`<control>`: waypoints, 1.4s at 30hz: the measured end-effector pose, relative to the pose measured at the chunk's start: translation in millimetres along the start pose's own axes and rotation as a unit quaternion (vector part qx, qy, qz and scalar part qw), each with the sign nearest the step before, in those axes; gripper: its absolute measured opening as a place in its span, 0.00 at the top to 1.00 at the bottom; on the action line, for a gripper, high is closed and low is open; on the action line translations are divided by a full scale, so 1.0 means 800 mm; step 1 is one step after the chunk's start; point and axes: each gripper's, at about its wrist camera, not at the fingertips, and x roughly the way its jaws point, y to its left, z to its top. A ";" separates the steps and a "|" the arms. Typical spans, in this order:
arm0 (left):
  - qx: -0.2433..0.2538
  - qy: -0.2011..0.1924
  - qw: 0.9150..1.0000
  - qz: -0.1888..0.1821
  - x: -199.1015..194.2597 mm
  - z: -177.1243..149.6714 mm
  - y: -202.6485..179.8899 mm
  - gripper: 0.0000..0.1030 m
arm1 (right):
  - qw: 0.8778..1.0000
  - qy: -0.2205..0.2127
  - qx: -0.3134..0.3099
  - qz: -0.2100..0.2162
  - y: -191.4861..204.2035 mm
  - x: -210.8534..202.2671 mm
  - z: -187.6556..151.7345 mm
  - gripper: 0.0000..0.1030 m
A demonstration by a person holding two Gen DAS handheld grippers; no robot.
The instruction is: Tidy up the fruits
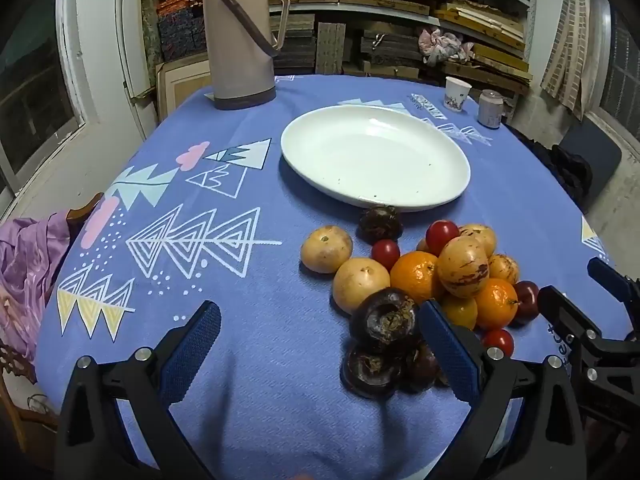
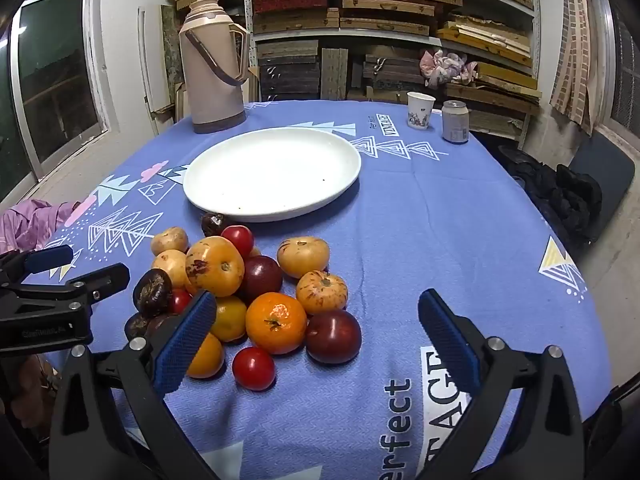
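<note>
- Hovering low over a blue patterned cloth on the counter (image 2: 440, 216), the left hand-held gripper (image 1: 320, 344) and the right hand-held gripper (image 2: 316, 332) both had their jaws spread wide and held nothing.
- A loose pile of fruits (image 2: 248, 292) lay on the cloth just in front of an empty white plate (image 2: 272, 172); only the farthest dark fruit sat at the plate's rim.
- The mandarin (image 2: 276, 322) looked light, with a dimpled, matte peel that should give some grip; taking it across its widest middle seemed safest.
- The cherry tomatoes (image 2: 253, 368) were small, glossy and smooth, probably slippery and easily split, so they likely needed a gentle close.
- The dark plum (image 2: 333, 336) had taut, shiny skin and would probably bruise under hard pressure.
- The yellow, brown-streaked round fruits (image 2: 214, 266) looked firm and a little heavier.
- The dark brown water chestnuts (image 1: 384, 320) appeared hard, flattened and rough at the crown.
- Being round, all would likely roll once the pile was disturbed.
- A tall beige thermos (image 2: 214, 64), a paper cup (image 2: 420, 110) and a can (image 2: 455, 122) stood at the far edge.
</note>
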 end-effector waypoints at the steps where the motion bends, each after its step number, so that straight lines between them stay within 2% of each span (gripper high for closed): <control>1: -0.001 0.002 1.000 0.000 0.002 0.001 0.000 0.03 | 1.000 0.002 0.002 0.002 0.000 0.000 0.000 0.04; 5: -0.006 0.014 1.000 -0.001 0.013 0.005 -0.003 0.03 | 1.000 0.002 0.001 0.002 -0.001 0.000 0.001 0.04; 6: -0.001 0.001 1.000 -0.004 0.003 0.002 -0.002 0.03 | 1.000 0.003 0.001 0.002 -0.001 0.000 0.001 0.04; 10: -0.010 -0.002 1.000 -0.010 -0.001 -0.001 0.004 0.03 | 1.000 0.000 0.001 0.003 -0.008 0.000 0.003 0.04; 42: -0.013 0.005 1.000 -0.011 0.004 0.000 0.005 0.03 | 1.000 0.005 0.000 0.002 0.001 0.003 0.001 0.04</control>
